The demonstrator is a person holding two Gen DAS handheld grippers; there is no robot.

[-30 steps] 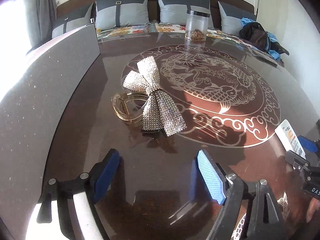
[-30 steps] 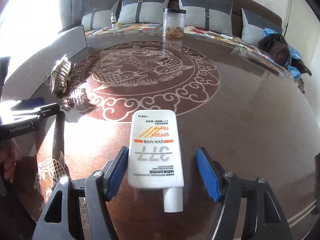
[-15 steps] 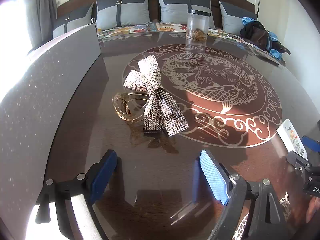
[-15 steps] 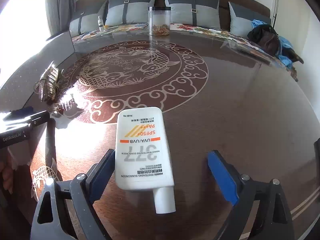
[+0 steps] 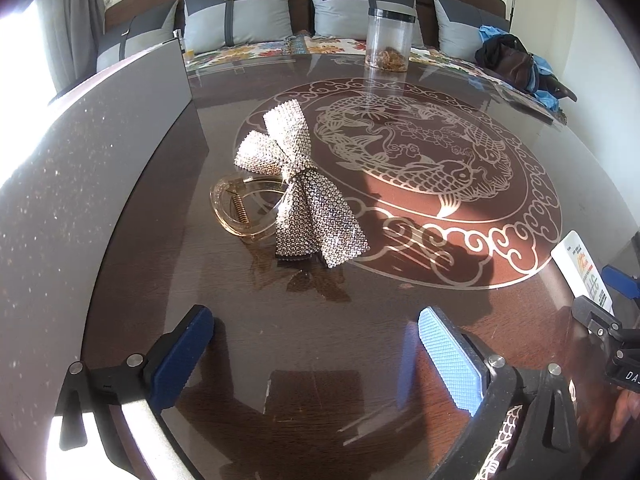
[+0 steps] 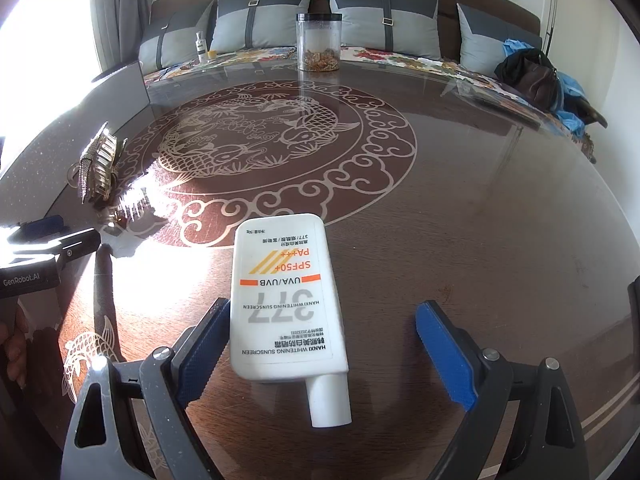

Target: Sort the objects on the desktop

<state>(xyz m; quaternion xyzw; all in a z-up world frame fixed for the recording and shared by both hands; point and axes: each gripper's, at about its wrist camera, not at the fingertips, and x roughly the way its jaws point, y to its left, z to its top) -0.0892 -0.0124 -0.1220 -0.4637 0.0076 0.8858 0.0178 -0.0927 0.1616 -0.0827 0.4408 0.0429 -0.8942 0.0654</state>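
While both your grippers hang spread and empty, your left gripper (image 5: pixel 312 344), jaws just widened, faces the rhinestone bow hair clip (image 5: pixel 298 184). Your right gripper (image 6: pixel 320 340) straddles the sunscreen tube (image 6: pixel 284 300) lying flat on the table (image 6: pixel 500 220). Next, close squarely on it.

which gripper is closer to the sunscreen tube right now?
Right. The right gripper straddles the sunscreen tube, jaws open, pads clear. The left gripper sits off to the tube's side, aimed at the rhinestone bow clip.
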